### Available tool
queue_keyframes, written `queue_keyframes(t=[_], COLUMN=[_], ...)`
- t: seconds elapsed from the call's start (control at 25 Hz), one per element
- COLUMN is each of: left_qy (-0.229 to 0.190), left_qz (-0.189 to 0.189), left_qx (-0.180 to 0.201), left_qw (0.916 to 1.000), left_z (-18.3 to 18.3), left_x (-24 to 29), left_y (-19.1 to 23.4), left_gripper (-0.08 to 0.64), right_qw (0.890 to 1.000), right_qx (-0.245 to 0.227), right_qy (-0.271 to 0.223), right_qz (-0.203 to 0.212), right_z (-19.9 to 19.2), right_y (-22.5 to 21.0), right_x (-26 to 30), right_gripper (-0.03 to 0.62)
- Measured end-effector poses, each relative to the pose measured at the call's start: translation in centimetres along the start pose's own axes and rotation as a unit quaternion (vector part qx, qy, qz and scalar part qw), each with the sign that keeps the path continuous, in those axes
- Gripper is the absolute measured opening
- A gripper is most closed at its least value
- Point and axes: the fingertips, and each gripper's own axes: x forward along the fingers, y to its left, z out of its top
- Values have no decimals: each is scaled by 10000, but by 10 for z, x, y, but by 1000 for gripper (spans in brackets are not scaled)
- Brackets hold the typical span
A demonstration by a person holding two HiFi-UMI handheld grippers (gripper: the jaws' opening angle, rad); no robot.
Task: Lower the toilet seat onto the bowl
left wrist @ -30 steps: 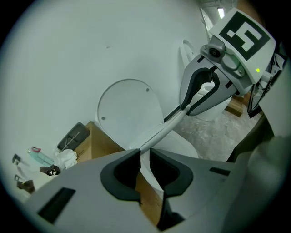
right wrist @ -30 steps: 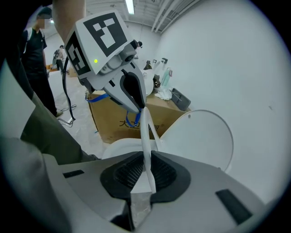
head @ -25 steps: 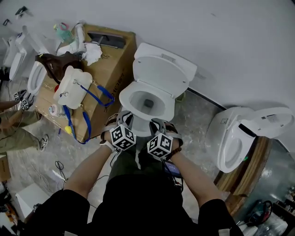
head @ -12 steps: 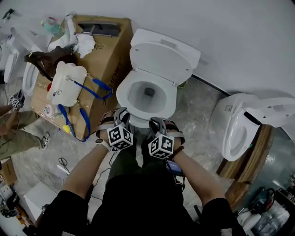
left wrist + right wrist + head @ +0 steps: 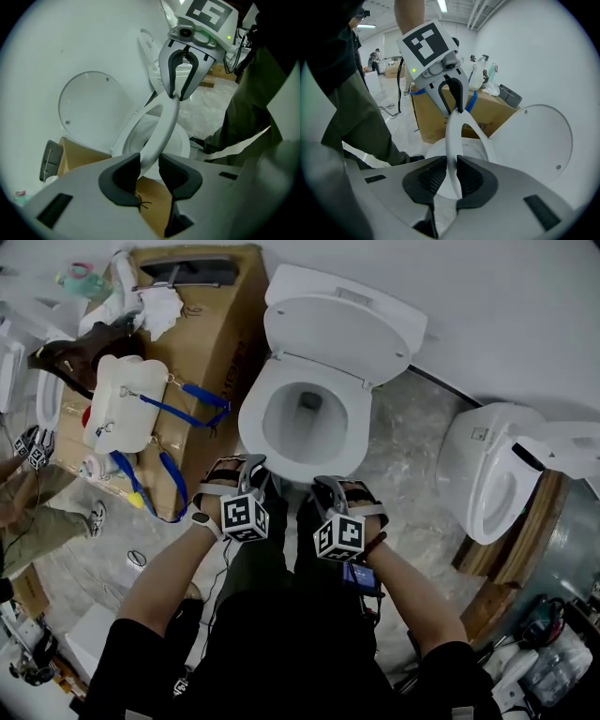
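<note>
A white toilet stands against the wall with its lid [image 5: 342,329] upright. The seat ring [image 5: 258,423] lies low over the bowl [image 5: 302,470], its front edge a little above the rim. My left gripper [image 5: 246,468] and right gripper [image 5: 328,486] are side by side at that front edge. In the left gripper view the seat [image 5: 161,126] runs between the left gripper's [image 5: 149,164] pads, with a gap on one side. In the right gripper view the seat [image 5: 452,136] passes loosely between the right gripper's [image 5: 449,171] pads. Both pairs of jaws have just been opening.
A cardboard box [image 5: 202,324] stands close on the toilet's left, with a white container with blue straps [image 5: 117,404] and rags on it. A second toilet [image 5: 497,474] stands at the right. A person [image 5: 28,512] is at the left edge. Cables lie on the floor.
Both grippers have sunk at the bowl's front edge, bringing the seat's front down with them. The camera has leaned in closer over the toilet.
</note>
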Motion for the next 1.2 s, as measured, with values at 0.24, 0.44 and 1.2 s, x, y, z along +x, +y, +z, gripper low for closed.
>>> queue_keyframes(t=[0.24, 0.44, 1.2], left_qy=[88, 63, 556], left_qz=[-238, -402, -851], left_qx=[365, 641, 742], left_qw=[9990, 9971, 9920], left_z=[-13, -22, -68], left_x=[17, 32, 97], left_y=[-25, -41, -98], left_gripper=[130, 135, 169], right_qw=[9997, 9991, 9943], right_qx=[2, -47, 306], right_qy=[-6, 12, 468], right_qz=[241, 426, 903], right_z=[-12, -20, -56], right_y=[24, 42, 93], right_x=[18, 36, 102], right_gripper=[84, 86, 84])
